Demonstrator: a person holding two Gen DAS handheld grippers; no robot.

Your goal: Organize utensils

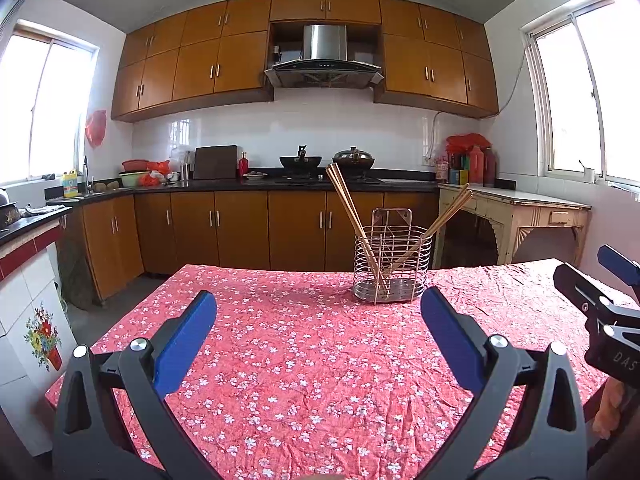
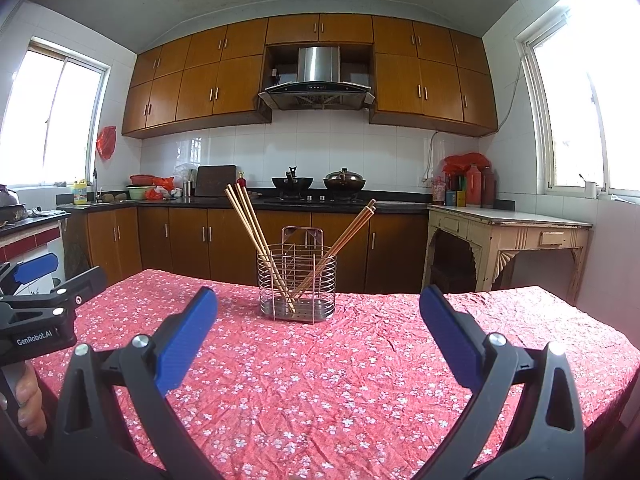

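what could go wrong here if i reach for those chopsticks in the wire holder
The chopsticks lean steeply out to both sides of the light wire holder, so pulling one sideways may tip it. The crumpled tablecloth could let the holder slide. The left gripper and right gripper, both open, sit close together and might collide.

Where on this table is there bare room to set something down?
The floral tablecloth is bare between the wire utensil holder and both open hand-held grippers (left, right), and on either side of the holder. Only the holder itself is crowded, with chopsticks leaning out both ways.
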